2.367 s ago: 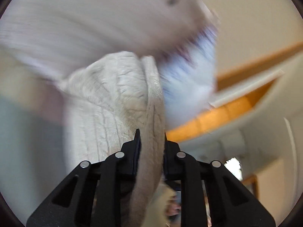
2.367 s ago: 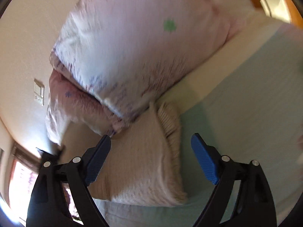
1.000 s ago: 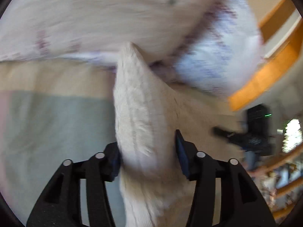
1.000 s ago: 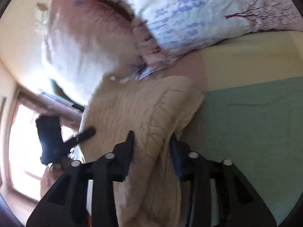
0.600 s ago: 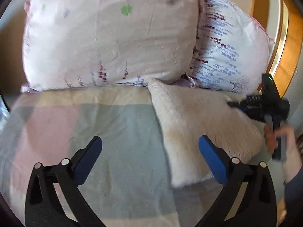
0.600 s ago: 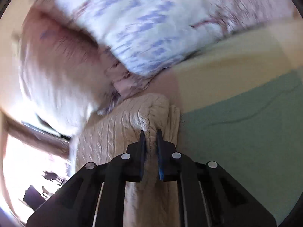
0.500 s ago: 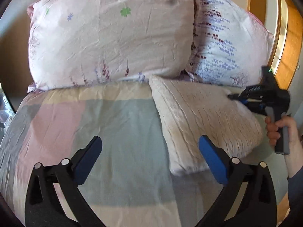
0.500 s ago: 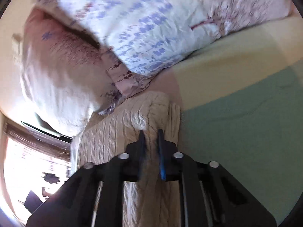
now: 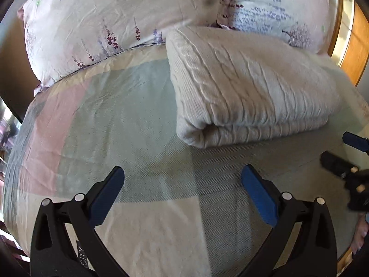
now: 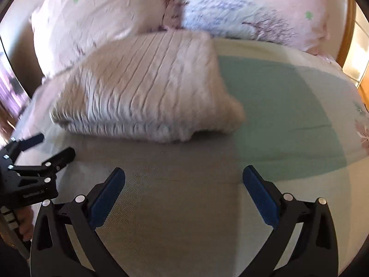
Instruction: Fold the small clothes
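Note:
A cream cable-knit sweater (image 9: pixel 249 87) lies folded in a thick rectangle on the bed, against the pillows; it also shows in the right wrist view (image 10: pixel 147 87). My left gripper (image 9: pixel 183 184) is open and empty, held above the bedspread in front of the sweater. My right gripper (image 10: pixel 184 184) is open and empty, also in front of the sweater. Each gripper shows in the other's view: the right one at the right edge (image 9: pixel 341 154), the left one at the left edge (image 10: pixel 39 152).
The bedspread (image 9: pixel 110 115) has pink, green and cream blocks. Two floral pillows (image 9: pixel 120 16) (image 9: pixel 276 7) stand behind the sweater. A wooden headboard or frame (image 9: pixel 355 43) runs along the right.
My right gripper has let go of the sweater, opened and drawn back. My left gripper, open half a second ago, has also drawn back. The sweater now lies folded on the bed.

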Motion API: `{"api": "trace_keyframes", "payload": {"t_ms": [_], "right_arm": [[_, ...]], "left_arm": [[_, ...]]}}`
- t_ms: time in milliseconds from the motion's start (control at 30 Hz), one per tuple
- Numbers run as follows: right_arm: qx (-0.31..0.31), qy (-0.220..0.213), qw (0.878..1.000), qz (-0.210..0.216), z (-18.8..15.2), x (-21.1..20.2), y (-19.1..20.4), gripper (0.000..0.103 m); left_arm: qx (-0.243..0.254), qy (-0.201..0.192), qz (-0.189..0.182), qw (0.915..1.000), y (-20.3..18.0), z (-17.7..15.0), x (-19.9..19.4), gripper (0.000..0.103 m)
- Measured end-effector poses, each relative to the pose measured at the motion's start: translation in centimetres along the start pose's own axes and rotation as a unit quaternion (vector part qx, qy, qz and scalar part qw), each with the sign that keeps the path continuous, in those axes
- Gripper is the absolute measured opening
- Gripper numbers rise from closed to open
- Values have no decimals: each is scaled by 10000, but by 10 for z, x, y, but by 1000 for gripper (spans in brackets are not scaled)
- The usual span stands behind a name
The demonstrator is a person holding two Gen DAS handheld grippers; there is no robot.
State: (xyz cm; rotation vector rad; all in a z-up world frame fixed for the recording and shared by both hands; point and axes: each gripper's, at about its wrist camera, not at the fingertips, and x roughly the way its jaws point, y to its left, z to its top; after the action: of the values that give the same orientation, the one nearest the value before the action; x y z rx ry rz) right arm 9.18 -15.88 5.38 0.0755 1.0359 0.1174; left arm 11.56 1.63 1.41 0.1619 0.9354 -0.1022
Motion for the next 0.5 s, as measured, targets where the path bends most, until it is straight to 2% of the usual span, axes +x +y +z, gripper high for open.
{"api": "trace_keyframes", "payload": {"t_ms": [133, 500], "right_arm": [[-230, 62, 9991, -349, -1, 8, 14, 102], [-118, 33, 9991, -402, -2, 10, 15, 102]], "left_arm": [[-349, 14, -232, 9991, 11, -5, 5, 101], [-311, -52, -253, 9992, 14, -8, 3, 101]]}}
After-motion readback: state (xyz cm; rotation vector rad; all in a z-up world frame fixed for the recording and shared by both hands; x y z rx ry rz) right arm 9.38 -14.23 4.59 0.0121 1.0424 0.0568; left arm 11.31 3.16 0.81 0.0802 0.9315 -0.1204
